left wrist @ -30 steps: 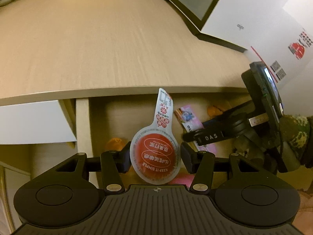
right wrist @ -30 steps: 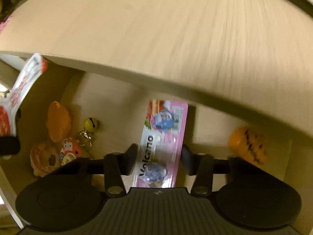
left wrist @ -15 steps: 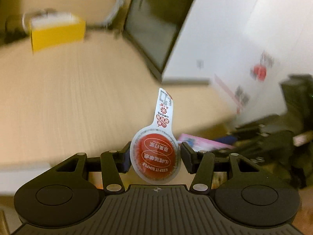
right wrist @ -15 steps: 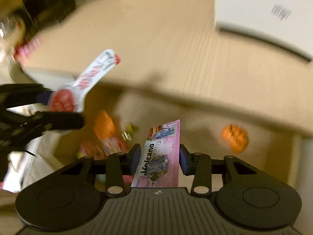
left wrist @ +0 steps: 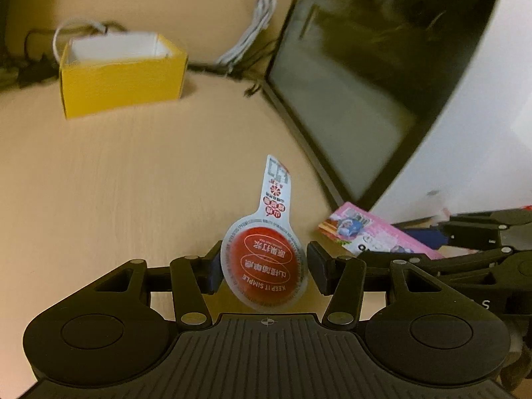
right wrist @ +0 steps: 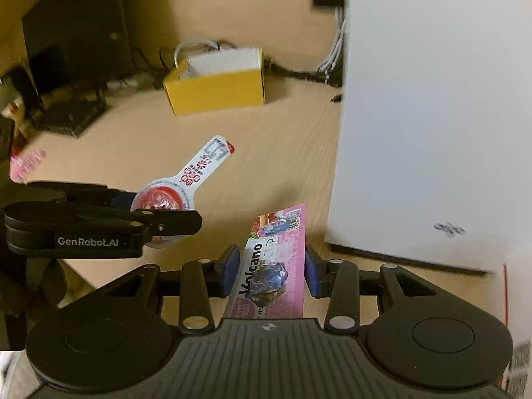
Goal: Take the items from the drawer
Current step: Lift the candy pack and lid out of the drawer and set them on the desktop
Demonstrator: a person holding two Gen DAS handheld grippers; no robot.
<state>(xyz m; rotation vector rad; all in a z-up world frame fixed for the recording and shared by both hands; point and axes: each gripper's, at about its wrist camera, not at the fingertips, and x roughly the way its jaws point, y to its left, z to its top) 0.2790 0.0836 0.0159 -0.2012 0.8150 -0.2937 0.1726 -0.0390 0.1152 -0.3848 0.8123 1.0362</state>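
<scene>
Risking a knock against the big white box (right wrist: pixel 432 116) beside the right gripper (right wrist: pixel 272 267), clamped on the pink Volcano packet (right wrist: pixel 276 266) above the desk (left wrist: pixel 133 183); slipping possible for the jelly cup (left wrist: pixel 264 267) pinched edgewise in the left gripper (left wrist: pixel 264 267).

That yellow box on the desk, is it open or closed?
Open. The yellow box has no lid on top; its white inner walls show from above in both views. Whether anything lies inside cannot be told.

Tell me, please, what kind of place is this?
Probably a home or office desk: a light wooden desktop, a dark monitor screen beside a white panel, and cables behind a yellow box.
</scene>
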